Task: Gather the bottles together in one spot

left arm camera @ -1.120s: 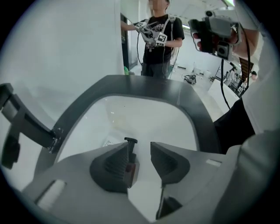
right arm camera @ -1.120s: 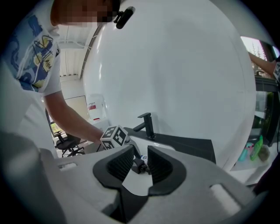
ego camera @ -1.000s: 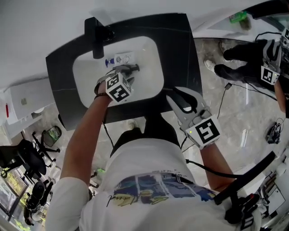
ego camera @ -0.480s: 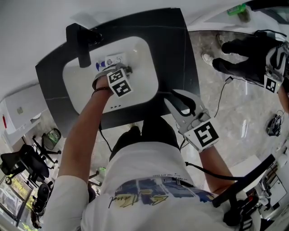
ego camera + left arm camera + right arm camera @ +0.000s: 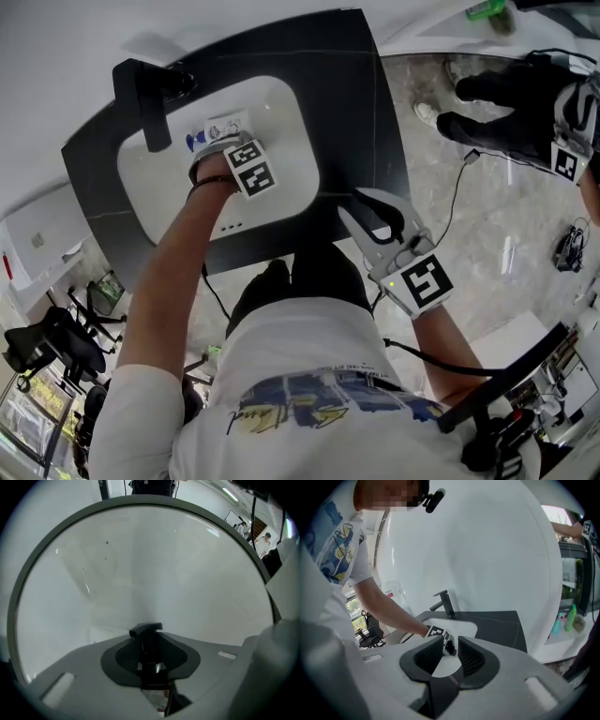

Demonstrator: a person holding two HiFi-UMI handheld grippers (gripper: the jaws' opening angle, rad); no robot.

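A person stands at a black counter (image 5: 352,89) with a white sink (image 5: 286,117) set into it, a two-jaw gripper in each hand. The left gripper (image 5: 150,662) reaches down into the basin near the black faucet (image 5: 141,94), its jaws closed on the neck of a bottle (image 5: 146,631). The bottle's dark pump top pokes up just past the jaws, against the white basin wall. From above, the bottle's pale label and blue end show at the back of the basin, just beyond the gripper's marker cube.

The right gripper (image 5: 449,647) hangs over the counter's front edge by the person's waist, well apart from the sink. Its jaws are spread, with nothing between them. To the right of the counter, a green bottle (image 5: 572,617) and a teal bottle (image 5: 557,623) stand side by side on a white shelf (image 5: 562,637).
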